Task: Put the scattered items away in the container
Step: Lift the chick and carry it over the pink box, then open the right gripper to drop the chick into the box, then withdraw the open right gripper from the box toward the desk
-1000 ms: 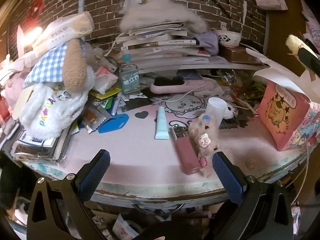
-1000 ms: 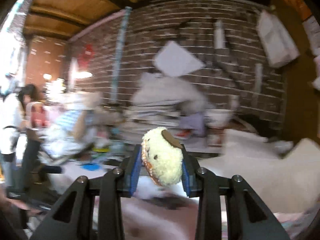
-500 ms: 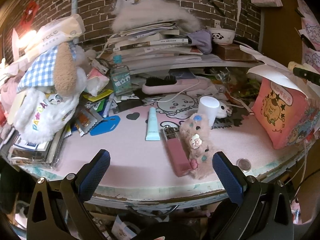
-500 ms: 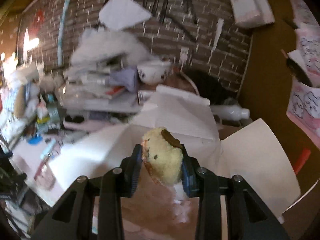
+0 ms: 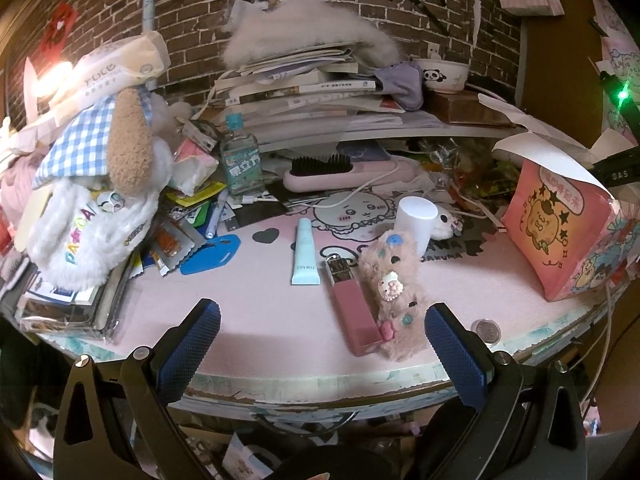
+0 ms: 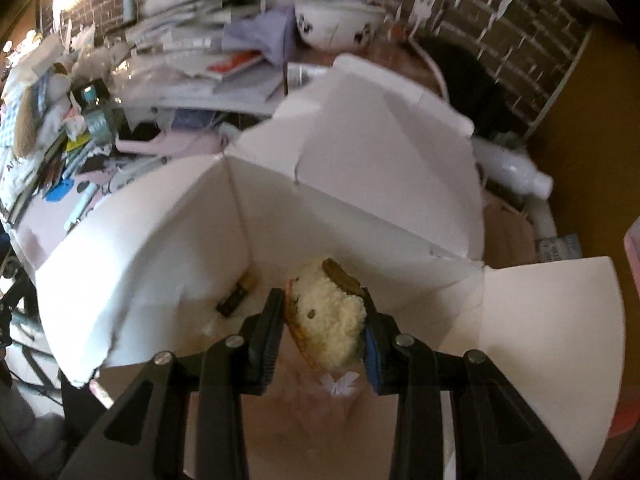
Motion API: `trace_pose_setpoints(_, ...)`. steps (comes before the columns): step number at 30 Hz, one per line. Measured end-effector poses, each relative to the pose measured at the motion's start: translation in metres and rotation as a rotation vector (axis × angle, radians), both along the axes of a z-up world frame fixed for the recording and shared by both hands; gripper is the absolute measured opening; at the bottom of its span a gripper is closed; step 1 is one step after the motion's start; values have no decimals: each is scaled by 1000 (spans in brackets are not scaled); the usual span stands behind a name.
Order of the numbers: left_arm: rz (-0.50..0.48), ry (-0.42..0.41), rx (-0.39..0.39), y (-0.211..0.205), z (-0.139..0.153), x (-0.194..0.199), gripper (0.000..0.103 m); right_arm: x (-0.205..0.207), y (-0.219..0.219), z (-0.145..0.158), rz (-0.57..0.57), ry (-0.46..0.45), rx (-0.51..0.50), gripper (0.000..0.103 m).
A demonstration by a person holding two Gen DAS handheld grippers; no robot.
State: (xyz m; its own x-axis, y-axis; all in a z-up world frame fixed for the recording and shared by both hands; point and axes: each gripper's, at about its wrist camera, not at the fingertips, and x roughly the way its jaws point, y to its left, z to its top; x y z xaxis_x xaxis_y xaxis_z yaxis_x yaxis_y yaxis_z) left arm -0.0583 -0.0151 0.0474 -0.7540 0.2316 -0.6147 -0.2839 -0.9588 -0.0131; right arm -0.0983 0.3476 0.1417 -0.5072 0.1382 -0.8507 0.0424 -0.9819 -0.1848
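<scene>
Plush toy (image 6: 332,316), cream with a brown patch, sat clamped between the jaws of our right gripper (image 6: 325,334) at lower centre of the right wrist view, hanging inside the open white box (image 6: 360,152). Our left gripper (image 5: 320,344) hovered at the bench (image 5: 256,312) edge, jaws wide and empty. We judged that a release from here could drop the toy onto the dark item (image 6: 236,298) lying inside, or that the jaws might snag a raised flap and tip the box. Clutter crowded the pink bench: a blue tube (image 5: 305,254), a pink case (image 5: 358,316), a fuzzy charm (image 5: 394,292) touching it, a coin (image 5: 486,330) near the edge. Behind stood a brick wall (image 5: 192,8) and stacked books (image 5: 304,96).
</scene>
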Motion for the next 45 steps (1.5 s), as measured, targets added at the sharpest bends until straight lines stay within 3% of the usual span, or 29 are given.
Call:
trace_pose_setpoints(4,-3,1,1,0,0,0,102,-5,2,-5,3,-50,-3,33)
trace_pose_setpoints(10,-4,1,1,0,1,0,102,-2,-1,-2,12,-43,6,43)
trace_pose_setpoints(14,-4,2,2,0,1,1,102,3,-6,5,15,-10,4,62)
trace_pose_setpoints(18,-3,2,3,1,1,1,102,16,-14,24,39,61,-49,62)
trace_pose_setpoints(22,-5,2,3,1,1,1,102,38,-32,52,81,188,-92,63)
trace_pose_setpoints(29,-2,-4,6,3,1,2,102,86,-86,73,258,362,-220,67)
trace_pose_setpoints(37,-9,-13,20,5,-1,2,102,122,-136,44,409,505,-353,67)
trace_pose_setpoints(45,-24,-20,43,6,-10,-3,102,132,-162,-4,442,499,-437,68)
